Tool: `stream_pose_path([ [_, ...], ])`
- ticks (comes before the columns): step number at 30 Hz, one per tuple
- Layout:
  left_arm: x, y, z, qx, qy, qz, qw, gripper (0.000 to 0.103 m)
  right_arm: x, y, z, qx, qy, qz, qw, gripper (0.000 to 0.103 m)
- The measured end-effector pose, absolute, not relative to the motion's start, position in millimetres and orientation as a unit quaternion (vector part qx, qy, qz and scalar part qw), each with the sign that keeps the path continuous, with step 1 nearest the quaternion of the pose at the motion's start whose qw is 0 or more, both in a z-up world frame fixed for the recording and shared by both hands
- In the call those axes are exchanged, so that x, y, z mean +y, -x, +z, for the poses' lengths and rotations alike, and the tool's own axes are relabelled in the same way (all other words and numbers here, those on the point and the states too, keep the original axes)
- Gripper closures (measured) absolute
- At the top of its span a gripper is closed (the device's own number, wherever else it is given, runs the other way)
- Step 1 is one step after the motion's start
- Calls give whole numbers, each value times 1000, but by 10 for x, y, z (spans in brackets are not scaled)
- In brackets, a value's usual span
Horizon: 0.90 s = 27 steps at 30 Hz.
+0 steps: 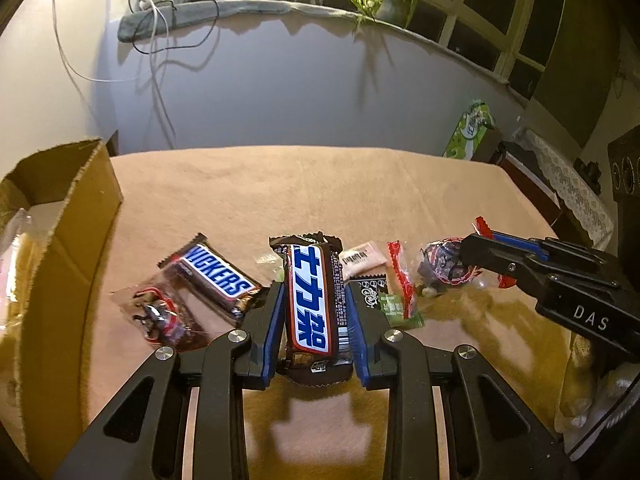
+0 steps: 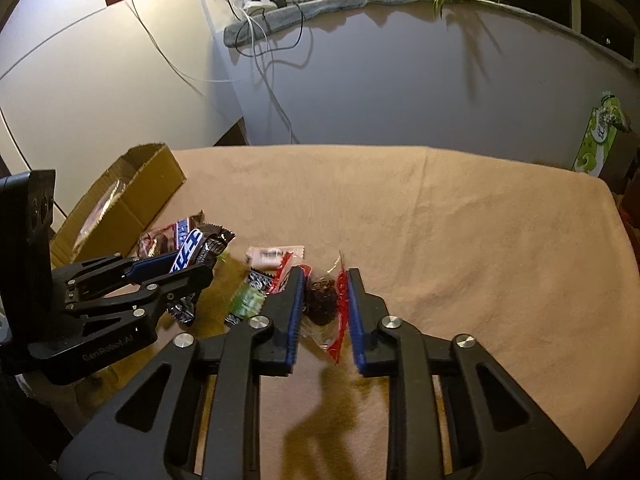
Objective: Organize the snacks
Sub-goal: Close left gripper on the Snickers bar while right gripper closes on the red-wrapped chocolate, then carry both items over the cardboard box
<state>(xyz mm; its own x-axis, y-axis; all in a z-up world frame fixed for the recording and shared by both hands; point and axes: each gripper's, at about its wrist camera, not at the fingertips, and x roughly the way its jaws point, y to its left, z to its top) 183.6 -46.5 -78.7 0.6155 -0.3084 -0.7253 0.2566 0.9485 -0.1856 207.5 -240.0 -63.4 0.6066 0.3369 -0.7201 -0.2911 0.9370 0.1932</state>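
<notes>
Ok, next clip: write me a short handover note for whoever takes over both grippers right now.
Left gripper: shut on the Snickers bar, low over the table.
Right gripper: shut on the clear red-edged candy packet.
Cardboard box stands at far left with something clear-wrapped already inside.
Left on the cloth: second Snickers, clear dark-sweet packet, pink sachet, green sweet, another red-edged packet.
Nothing lifted yet; likely both go in the box.

The cardboard box [image 1: 60, 216] is cut off by the left edge of the left wrist view, and the clear packet inside it [image 2: 105, 204] is too blurred to identify. The left hand-held gripper [image 1: 314, 300] covers both long sides of the Snickers bar with Chinese lettering [image 1: 310, 300]. Print on the small pink sachet [image 1: 362, 260] is illegible. The green packet [image 2: 246, 302] is partly hidden behind the right hand-held gripper [image 2: 324, 308].
</notes>
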Motion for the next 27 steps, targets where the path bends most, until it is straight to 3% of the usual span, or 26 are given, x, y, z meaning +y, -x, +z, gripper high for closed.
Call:
stream_pose_path([
  [13, -246, -1734, -571, 374, 45, -152, 914, 75, -2362, -2073, -329, 375, -56, 181, 908, 84],
  [27, 341, -1553, -312, 328, 70, -117, 935, 75, -1586, -2140, -11, 344, -56, 225, 910, 84],
])
